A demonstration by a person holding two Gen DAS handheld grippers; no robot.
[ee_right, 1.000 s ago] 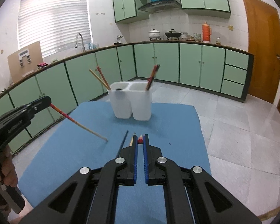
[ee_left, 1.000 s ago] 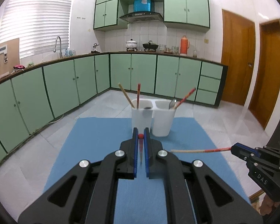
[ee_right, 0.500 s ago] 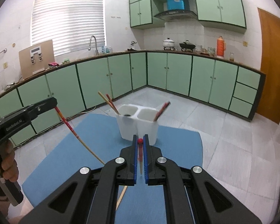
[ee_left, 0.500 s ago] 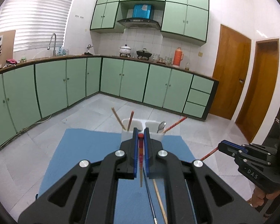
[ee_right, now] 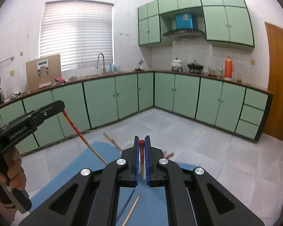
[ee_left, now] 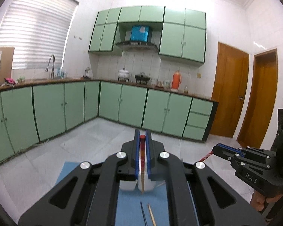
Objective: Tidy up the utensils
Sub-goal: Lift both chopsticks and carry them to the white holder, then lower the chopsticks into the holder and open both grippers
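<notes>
Item, carrying step: we hold one chopstick in each gripper, both clear of the blue mat; left gripper clamped on a red-topped chopstick, its long axis running steeply down, red end up, pale tip toward the white holder; right gripper clamped likewise on its chopstick; next we judge each tip must be lined over a compartment, then lowered and released; two more sticks lie flat on the mat.
</notes>
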